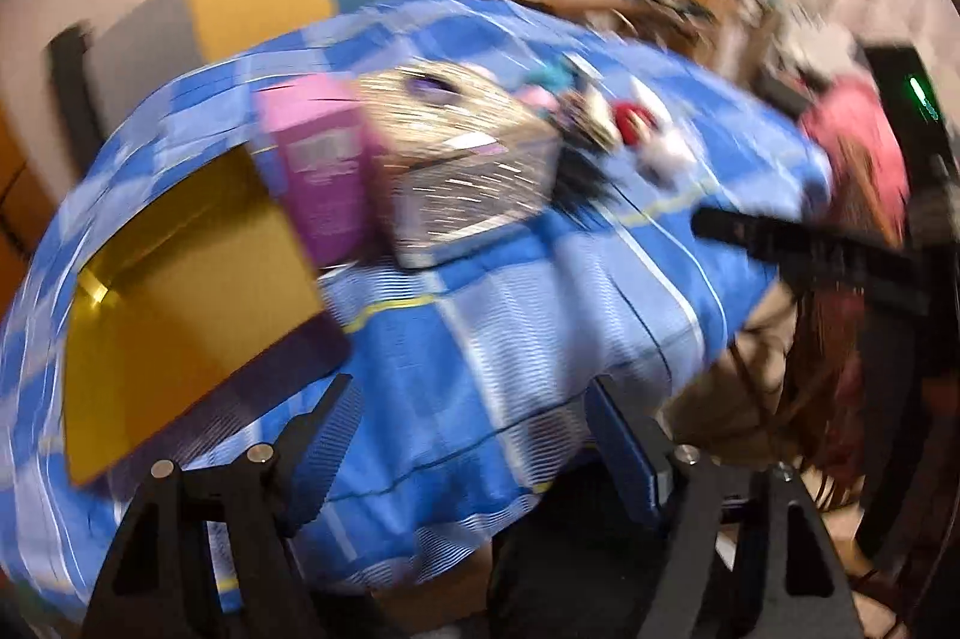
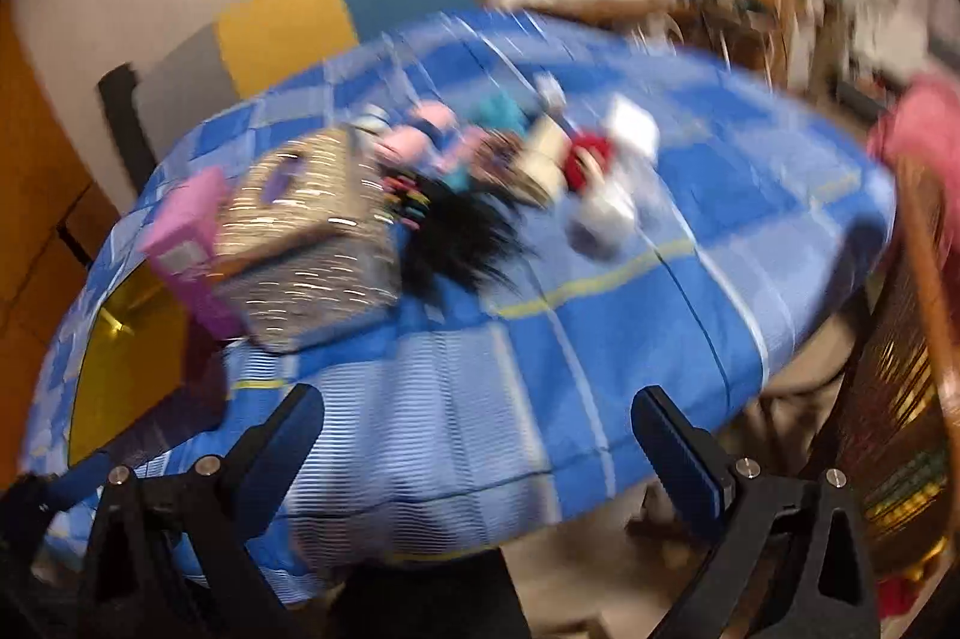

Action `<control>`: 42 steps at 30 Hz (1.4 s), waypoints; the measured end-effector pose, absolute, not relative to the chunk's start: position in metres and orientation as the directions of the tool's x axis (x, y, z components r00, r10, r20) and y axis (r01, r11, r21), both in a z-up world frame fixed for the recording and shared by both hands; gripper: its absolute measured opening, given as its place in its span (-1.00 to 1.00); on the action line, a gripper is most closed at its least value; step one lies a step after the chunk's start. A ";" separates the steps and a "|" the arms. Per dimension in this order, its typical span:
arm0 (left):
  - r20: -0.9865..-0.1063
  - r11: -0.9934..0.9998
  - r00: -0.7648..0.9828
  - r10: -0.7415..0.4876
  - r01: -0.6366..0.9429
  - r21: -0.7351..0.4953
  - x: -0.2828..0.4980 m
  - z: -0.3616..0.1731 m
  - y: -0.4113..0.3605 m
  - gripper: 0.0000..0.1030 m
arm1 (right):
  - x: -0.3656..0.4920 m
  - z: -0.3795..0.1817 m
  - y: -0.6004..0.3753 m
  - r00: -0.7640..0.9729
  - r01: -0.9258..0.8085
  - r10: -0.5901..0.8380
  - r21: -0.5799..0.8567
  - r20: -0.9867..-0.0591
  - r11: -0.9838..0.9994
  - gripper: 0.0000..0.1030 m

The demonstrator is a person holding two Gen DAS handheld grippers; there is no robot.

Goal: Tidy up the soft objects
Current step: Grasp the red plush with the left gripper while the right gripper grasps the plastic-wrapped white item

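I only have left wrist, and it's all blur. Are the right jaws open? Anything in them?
Observer: Right gripper is open, with nothing between the jaws. Only the blue cloth lies beyond it.
Operator: What's right of the basket?
Observer: A black hairy thing lies against the basket, with coloured bits at its far end. Too blurred to name.
Operator: And past the table's right edge?
Observer: A wooden chair, close beside it.
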State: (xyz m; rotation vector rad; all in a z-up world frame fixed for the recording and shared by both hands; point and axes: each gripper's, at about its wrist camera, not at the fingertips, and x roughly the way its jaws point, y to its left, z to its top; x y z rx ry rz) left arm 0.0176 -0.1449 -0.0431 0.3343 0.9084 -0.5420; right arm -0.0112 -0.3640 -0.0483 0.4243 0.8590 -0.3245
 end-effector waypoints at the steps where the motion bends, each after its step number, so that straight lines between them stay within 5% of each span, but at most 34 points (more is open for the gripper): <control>1: -0.826 0.797 0.473 -0.306 0.602 0.049 0.019 -0.046 -0.156 0.51 | -0.012 -0.054 -0.380 0.602 0.468 -0.143 0.201 -0.786 0.861 1.00; 4: -0.855 0.745 0.359 -0.374 0.665 -0.047 0.028 -0.054 -0.181 0.51 | -0.006 -0.065 -0.415 0.551 0.515 -0.234 0.106 -0.801 0.851 1.00; 8: -0.845 0.700 0.236 -0.480 0.684 -0.207 0.048 -0.060 -0.211 0.51 | 0.010 -0.070 -0.456 0.612 0.521 -0.204 0.196 -0.764 0.830 1.00; 20: -0.830 0.756 0.312 -0.462 0.627 -0.185 0.099 -0.043 -0.261 0.51 | 0.116 -0.111 -0.499 0.601 0.509 -0.124 0.258 -0.790 0.821 0.70; 22: -0.822 0.755 0.328 -0.466 0.631 -0.177 0.108 -0.038 -0.270 0.51 | 0.120 -0.120 -0.503 0.595 0.496 -0.099 0.268 -0.797 0.826 0.28; 24: -0.819 0.751 0.338 -0.463 0.641 -0.160 0.117 -0.034 -0.283 0.51 | 0.115 -0.120 -0.506 0.605 0.488 -0.106 0.262 -0.789 0.833 0.08; 25: -0.821 0.748 0.332 -0.463 0.644 -0.162 0.122 -0.033 -0.290 0.51 | 0.112 -0.119 -0.508 0.613 0.478 -0.097 0.271 -0.784 0.835 -0.20; 26: -0.820 0.747 0.333 -0.466 0.644 -0.164 0.128 -0.032 -0.300 0.51 | 0.108 -0.119 -0.510 0.615 0.478 -0.092 0.277 -0.783 0.834 -0.24; 34: -0.829 0.740 0.290 -0.479 0.642 -0.203 0.174 -0.046 -0.372 0.51 | 0.065 -0.120 -0.518 0.625 0.516 -0.104 0.309 -0.774 0.799 -0.24; 42: -0.850 0.743 0.368 -0.377 0.668 -0.041 0.209 -0.081 -0.452 0.51 | 0.049 -0.124 -0.510 0.644 0.509 -0.116 0.310 -0.756 0.803 -0.24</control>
